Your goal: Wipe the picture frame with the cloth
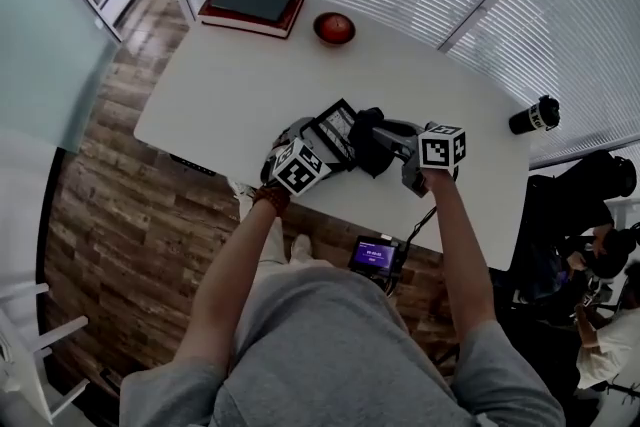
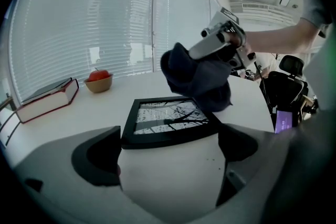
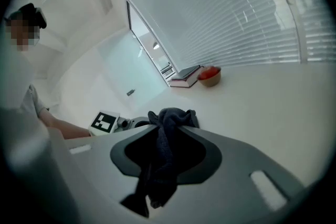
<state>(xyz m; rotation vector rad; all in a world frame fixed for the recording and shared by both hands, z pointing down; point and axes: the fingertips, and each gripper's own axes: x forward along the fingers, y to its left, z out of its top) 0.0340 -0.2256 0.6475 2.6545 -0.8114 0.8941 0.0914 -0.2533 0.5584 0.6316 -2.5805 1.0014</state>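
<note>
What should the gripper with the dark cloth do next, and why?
Probably lower the right gripper so the cloth rubs the picture frame. The cloth is pinched in its jaws and hangs over the frame's far corner, while the left gripper seems to grip the near edge.

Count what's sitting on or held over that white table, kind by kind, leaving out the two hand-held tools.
Picture frame: 1
Cloth: 1
Book pile: 1
Bowl: 1
Red fruit: 1
Black bottle: 1
Total: 6
</note>
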